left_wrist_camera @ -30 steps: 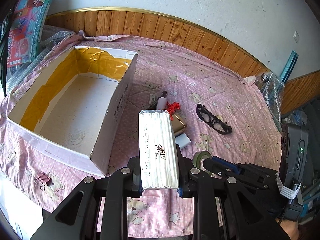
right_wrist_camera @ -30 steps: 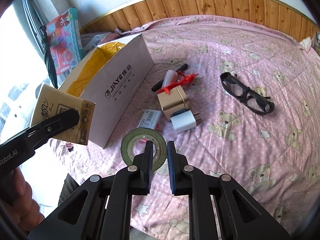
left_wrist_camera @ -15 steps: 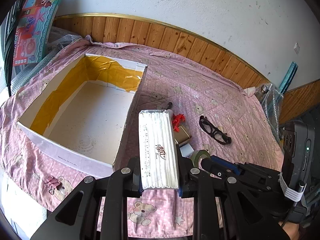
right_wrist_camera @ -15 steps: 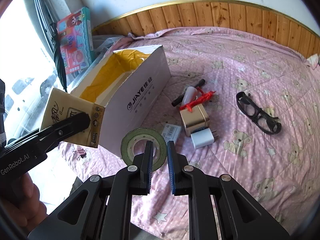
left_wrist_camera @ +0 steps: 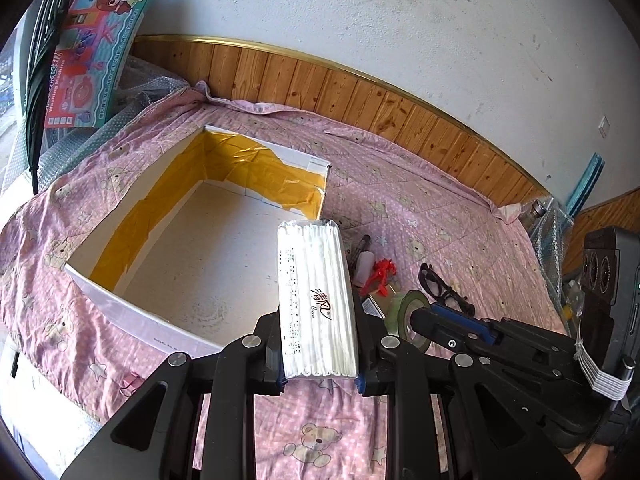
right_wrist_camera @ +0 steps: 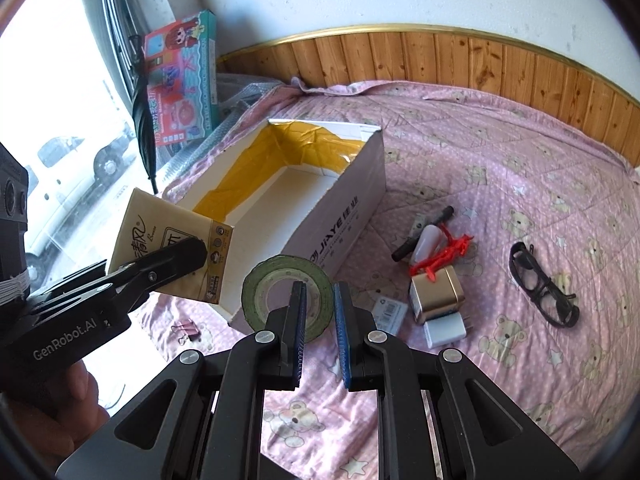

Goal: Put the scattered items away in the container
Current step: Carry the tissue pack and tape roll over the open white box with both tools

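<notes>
We hold a tissue pack (left_wrist_camera: 316,296) above the open white box (right_wrist_camera: 344,216), which stands empty on the bed. Green tape roll (right_wrist_camera: 272,292) also lifted. Glasses (right_wrist_camera: 540,284), gold tin (right_wrist_camera: 438,296), charger (right_wrist_camera: 446,330), marker (right_wrist_camera: 424,234) lie scattered beside the box.

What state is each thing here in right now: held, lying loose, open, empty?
Left hand-held gripper: shut on tissue pack.
Tissue pack: held above the bed, near the box.
Right hand-held gripper: shut on tape roll.
Tape roll: held upright.
Box: open, empty.
Glasses: lying loose, unfolded.
Gold tin: lying loose.
White charger: lying loose.
</notes>
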Demonstrator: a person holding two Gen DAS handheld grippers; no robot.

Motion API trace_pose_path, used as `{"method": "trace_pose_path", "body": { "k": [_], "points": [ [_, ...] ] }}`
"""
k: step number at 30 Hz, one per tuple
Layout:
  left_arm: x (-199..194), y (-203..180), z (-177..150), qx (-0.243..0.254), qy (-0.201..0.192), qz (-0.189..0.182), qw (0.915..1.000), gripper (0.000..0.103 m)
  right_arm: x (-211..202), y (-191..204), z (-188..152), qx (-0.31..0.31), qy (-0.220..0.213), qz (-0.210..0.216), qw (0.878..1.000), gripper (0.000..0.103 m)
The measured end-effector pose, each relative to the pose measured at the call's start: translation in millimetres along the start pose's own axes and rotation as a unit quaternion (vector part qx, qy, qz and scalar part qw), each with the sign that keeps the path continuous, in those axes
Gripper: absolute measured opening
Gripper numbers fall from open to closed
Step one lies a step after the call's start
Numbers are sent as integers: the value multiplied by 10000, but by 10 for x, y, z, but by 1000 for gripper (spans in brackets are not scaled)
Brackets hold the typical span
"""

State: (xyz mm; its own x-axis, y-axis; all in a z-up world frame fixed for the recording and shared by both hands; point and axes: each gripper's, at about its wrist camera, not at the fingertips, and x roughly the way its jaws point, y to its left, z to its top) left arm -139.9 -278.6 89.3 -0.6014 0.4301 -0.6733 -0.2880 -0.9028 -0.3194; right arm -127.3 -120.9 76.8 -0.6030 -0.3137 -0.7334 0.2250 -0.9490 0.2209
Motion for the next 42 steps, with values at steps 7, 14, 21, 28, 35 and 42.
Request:
{"method": "trace_pose_path", "body": {
  "k": [7,14,21,28,35,42],
  "points": [
    [-44,193,170,-60,-133,104,9998,24,107,242,174,-213,-28,102,9997,15],
    [10,363,270,-129,-140,192,9996,24,206,397,337,-357,-56,165,9992,15],
    [97,603,356,-292,-89,324,9990,24,374,550,473,-550,-9,206,9983,15],
    [255,795,429,-322,66,529,9981,24,542,654,558,-710,70,243,9972,15],
    [412,936,479,-353,239,652,9970,24,801,693,644,-784,247,251,9963,15],
    [578,1030,520,-355,438,778,9954,24,1073,645,693,-676,488,327,9960,15]
  ]
}}
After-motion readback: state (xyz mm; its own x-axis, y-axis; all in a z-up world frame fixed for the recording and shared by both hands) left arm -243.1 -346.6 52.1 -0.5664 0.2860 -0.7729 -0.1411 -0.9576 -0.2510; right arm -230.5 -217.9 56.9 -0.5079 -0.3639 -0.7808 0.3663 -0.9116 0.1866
